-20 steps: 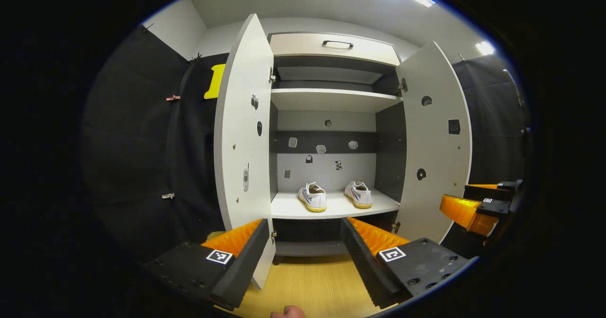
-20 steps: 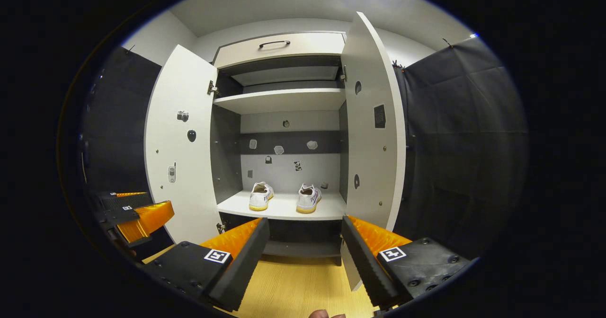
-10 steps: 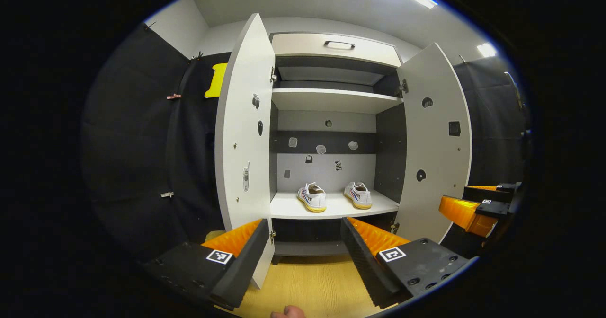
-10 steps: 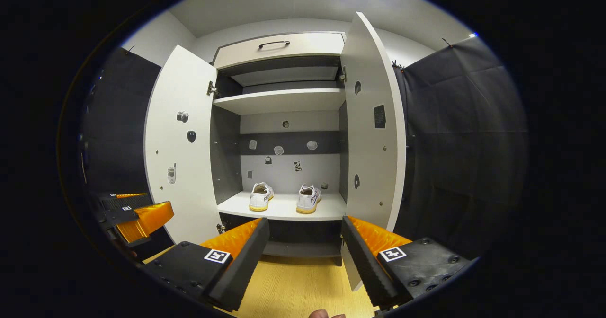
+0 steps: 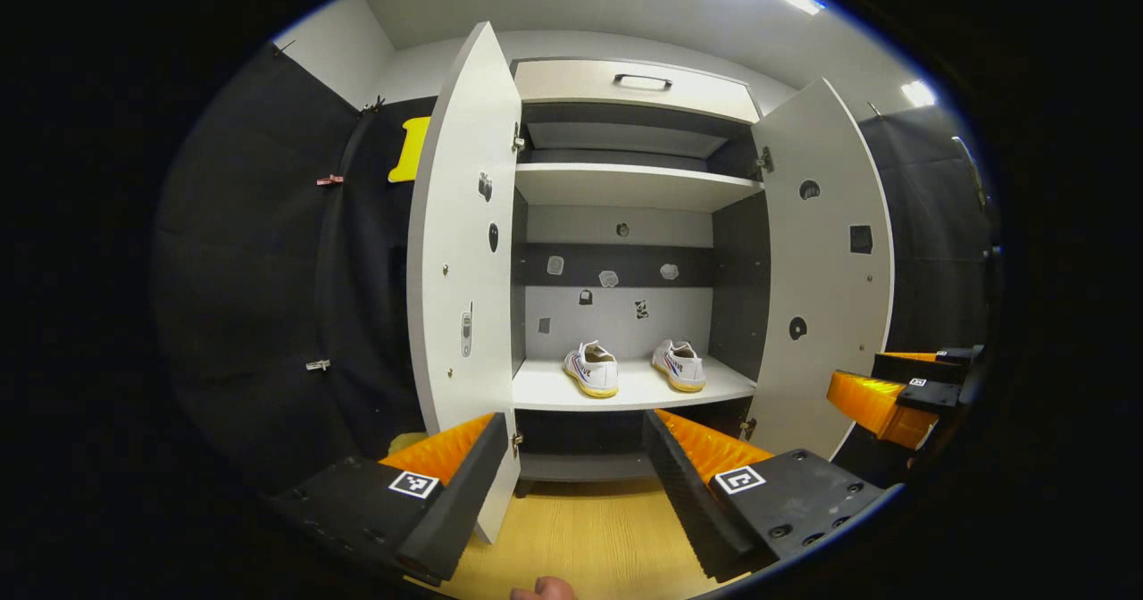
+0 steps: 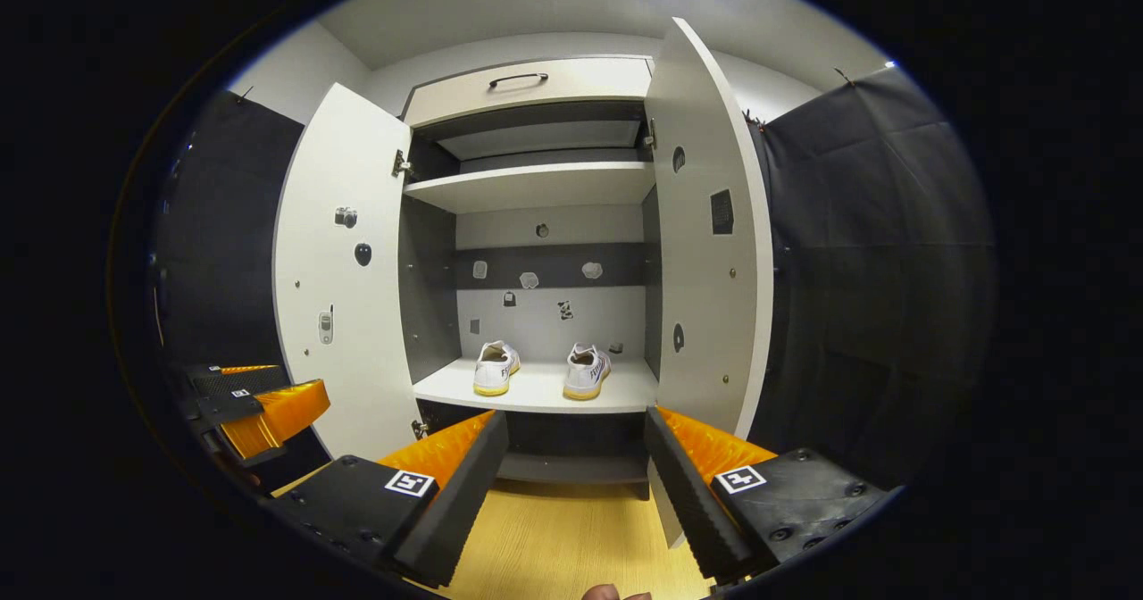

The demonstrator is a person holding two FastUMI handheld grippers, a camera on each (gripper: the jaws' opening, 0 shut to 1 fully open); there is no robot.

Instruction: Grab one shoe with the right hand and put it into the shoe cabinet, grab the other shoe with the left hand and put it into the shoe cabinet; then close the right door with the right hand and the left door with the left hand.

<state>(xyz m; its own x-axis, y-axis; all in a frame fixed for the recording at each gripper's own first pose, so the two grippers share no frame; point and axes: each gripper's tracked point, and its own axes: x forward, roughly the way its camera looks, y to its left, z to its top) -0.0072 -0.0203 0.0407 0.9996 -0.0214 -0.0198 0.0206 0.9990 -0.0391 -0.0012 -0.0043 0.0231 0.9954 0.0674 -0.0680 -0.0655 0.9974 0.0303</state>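
Two white shoes stand side by side, heels toward me, on the lower shelf (image 5: pixel 545 392) of the open shoe cabinet: left shoe (image 5: pixel 591 370) (image 6: pixel 496 368), right shoe (image 5: pixel 678 365) (image 6: pixel 586 371). Both doors stand open, the left door (image 5: pixel 464 252) (image 6: pixel 344 270) and the right door (image 5: pixel 826 261) (image 6: pixel 710 252). My left gripper (image 5: pixel 571 475) is open and empty, in front of the cabinet beside the left door's edge. My right gripper (image 6: pixel 576 475) is open and empty, just left of the right door's lower edge. Each gripper also appears in the other's view: right gripper (image 5: pixel 897 390), left gripper (image 6: pixel 254 404).
A wooden floor (image 5: pixel 589 537) (image 6: pixel 554 537) lies below the cabinet. An upper shelf (image 5: pixel 625 187) and a top drawer with a dark handle (image 5: pixel 643 79) sit above. Black cloth walls flank the cabinet on both sides. A fingertip (image 5: pixel 540 589) shows at the bottom edge.
Both views have shifted very slightly to the right and a touch closer to the cabinet. Shoes, doors and both grippers' openings are unchanged.
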